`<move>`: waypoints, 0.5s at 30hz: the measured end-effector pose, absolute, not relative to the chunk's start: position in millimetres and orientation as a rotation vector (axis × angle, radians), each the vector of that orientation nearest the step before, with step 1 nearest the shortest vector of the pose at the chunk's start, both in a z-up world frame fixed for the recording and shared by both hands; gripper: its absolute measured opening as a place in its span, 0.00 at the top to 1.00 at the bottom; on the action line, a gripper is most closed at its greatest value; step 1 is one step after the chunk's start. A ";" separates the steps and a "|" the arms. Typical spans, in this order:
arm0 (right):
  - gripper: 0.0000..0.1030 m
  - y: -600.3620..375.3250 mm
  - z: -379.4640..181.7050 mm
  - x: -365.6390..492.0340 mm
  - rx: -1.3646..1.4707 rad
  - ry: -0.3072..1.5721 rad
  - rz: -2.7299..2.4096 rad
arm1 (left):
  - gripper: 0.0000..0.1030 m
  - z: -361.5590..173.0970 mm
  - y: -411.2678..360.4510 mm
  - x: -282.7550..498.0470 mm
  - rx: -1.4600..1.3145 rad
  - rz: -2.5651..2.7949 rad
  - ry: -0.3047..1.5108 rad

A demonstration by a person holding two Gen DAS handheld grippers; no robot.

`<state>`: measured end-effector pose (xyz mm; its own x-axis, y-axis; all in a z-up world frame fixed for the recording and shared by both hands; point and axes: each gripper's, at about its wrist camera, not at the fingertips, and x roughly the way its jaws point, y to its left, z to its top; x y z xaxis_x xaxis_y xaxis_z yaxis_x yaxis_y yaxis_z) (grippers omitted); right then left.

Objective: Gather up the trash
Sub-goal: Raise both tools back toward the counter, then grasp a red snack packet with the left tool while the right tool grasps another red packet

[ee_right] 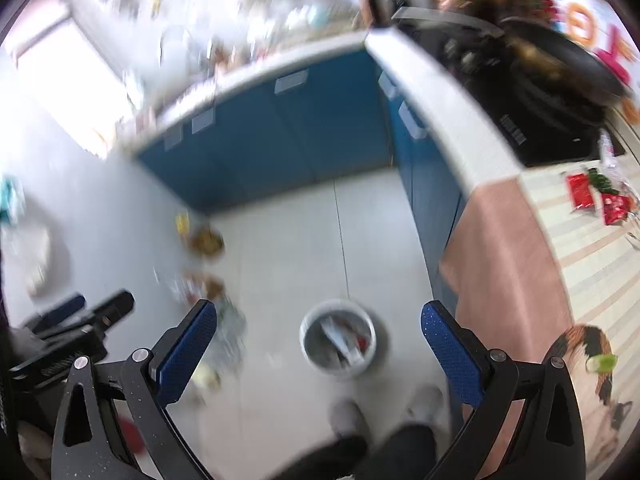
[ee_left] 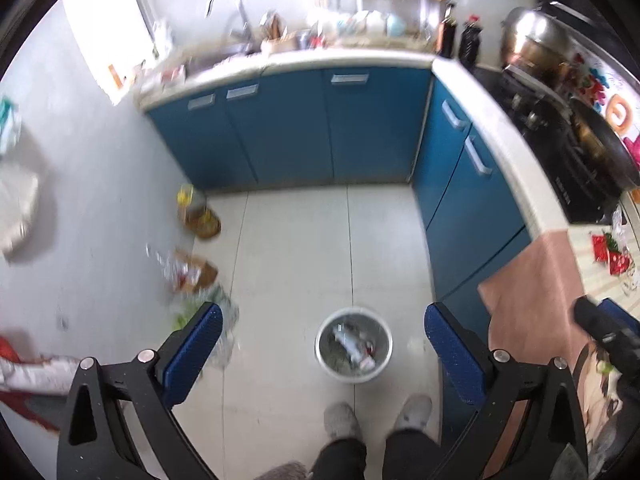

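Trash bin (ee_left: 353,346) on floor (ee_left: 296,248), cabinets (ee_left: 300,128) behind, bottles (ee_left: 198,216) left

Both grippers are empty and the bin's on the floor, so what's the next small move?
Probably swing the open right gripper toward the red wrappers on the striped counter; the bin already holds trash, and those wrappers lie loose on its side.

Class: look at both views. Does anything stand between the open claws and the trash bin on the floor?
Nothing visible does. The bin stands on bare floor tiles below both the left claw and the right claw, both open and empty. The person's feet are nearer the camera, not in the path.
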<state>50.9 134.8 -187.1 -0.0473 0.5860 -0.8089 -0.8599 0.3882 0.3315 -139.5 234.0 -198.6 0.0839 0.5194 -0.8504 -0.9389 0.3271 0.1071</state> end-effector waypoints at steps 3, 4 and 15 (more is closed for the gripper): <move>0.00 116.2 -167.1 100.1 -0.218 1.054 1.189 | 0.00 -182.6 237.9 -102.5 -0.524 1.144 0.911; 0.00 112.1 -162.6 113.6 -0.216 1.042 1.168 | 0.00 -179.9 239.9 -80.5 -0.509 1.140 0.914; 0.39 20.3 -240.0 372.5 0.034 1.254 0.626 | 0.00 -221.8 221.0 181.9 -0.429 0.846 1.114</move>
